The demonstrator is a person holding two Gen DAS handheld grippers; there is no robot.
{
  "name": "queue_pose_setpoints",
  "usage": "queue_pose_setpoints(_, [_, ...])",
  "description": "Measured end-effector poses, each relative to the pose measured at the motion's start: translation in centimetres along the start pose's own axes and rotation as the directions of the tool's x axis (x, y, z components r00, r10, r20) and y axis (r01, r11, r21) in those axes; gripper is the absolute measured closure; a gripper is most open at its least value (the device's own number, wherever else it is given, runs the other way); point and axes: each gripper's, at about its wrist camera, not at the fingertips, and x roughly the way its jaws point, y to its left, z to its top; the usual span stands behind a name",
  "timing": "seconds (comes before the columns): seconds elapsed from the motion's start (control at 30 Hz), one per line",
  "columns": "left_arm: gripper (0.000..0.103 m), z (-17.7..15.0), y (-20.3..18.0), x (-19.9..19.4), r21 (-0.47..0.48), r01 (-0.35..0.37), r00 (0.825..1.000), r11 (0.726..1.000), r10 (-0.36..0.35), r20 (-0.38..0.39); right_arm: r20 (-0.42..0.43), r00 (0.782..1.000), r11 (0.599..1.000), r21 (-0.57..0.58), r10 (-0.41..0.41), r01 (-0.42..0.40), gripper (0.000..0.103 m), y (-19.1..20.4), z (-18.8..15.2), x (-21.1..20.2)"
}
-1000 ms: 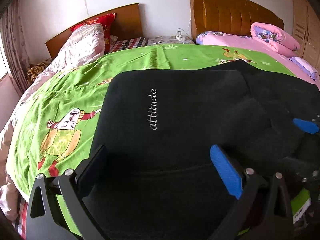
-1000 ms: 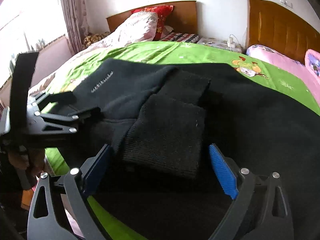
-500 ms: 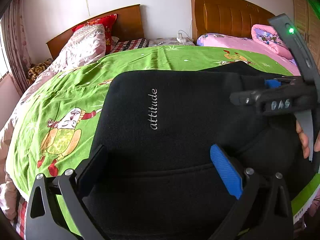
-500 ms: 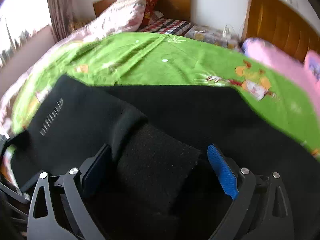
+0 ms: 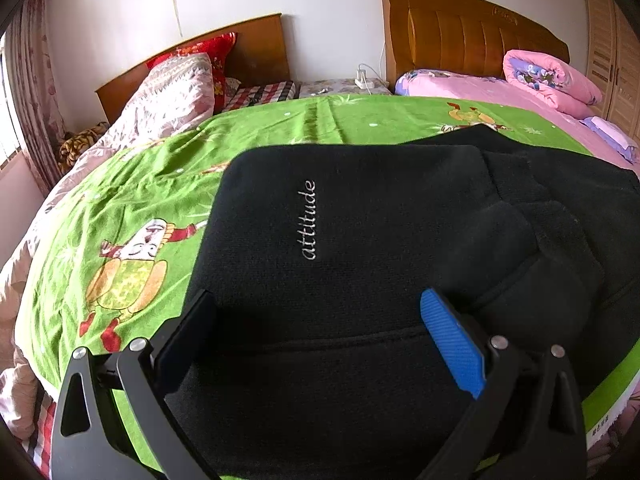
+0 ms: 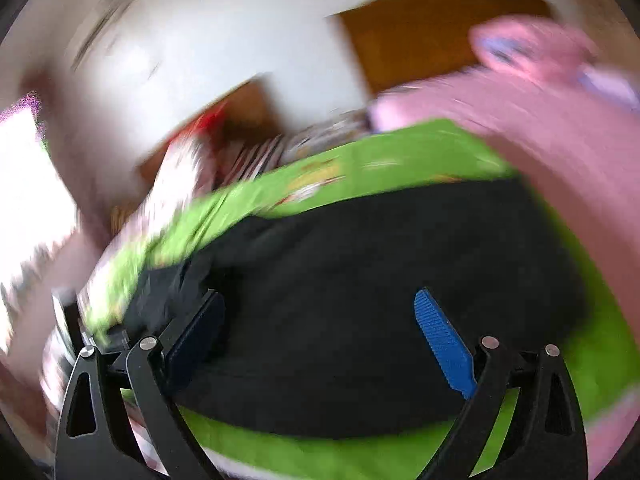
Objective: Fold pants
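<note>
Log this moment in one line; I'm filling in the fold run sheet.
stage: mid-fold | black pants part-folded on green bedspread | left gripper open over pants | right gripper open, view blurred

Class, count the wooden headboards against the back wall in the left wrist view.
2: one headboard at centre left behind the red pillow, the other headboard at the right behind the pink bedding. Others may lie outside the view.

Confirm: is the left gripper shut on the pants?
No, the left gripper is open, its fingers spread wide over the black pants with nothing pinched.
</note>
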Motion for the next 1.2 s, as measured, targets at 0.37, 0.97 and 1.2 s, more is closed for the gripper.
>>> queue_pose_setpoints(0.37, [0.001, 3.8, -5.8, -4.2, 0.091, 0.184, 0.979, 0.979, -0.19, 0.069, -0.111, 0.989, 0.937, 0.345, 0.096, -0.052, 0.011, -10.8, 0.1, 2.0])
queue_pose_setpoints(0.97, [0.001, 3.7, -7.5, 3.2, 0.026, 0.331, 0.943, 0.943, -0.329, -0.058, -0.378, 0.924, 0.992, 0.081, -0.055, 0.092, 0.004, -6.5, 0.7, 5.9])
queue_pose_setpoints(1.2, [0.001, 3.6, -7.4, 3.0, 0.025, 0.336, 0.941, 0.942, -0.334, -0.058, -0.229, 0.961, 0.969, 0.155, -0.154, 0.192, 0.01, -7.9, 2.0, 5.9])
